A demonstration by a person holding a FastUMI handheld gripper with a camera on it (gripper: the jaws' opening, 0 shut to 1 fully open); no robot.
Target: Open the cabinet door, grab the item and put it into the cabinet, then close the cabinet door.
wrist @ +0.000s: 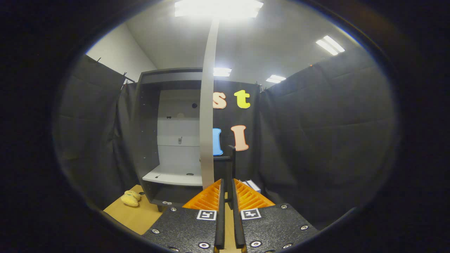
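Pinching close together, the fingers of the gripper (227,191) stand nearly parallel with a narrow slot between them, and a dark door handle (230,158) rises out of that slot just ahead of the tips; whether both fingers actually press on the handle cannot be told from here. The handle is fixed to the cabinet door (207,116), which is swung open and seen edge-on as a pale, slightly bowed strip running up from just ahead of the fingers toward the ceiling light (218,7). Left of the door and beyond the fingers, the cabinet (149,140) stands open, dark outside and pale inside, with a light shelf (172,177) across its lower part. The item, a yellow plush toy (130,199), lies on the wooden table (133,216) well off to the left of the fingers, near the cabinet's front left foot and apart from it. Square black-and-white markers (206,214) sit on the gripper body behind each finger; no readable writing shows on them. A small pale box (254,185) peeks out just beyond the right finger.
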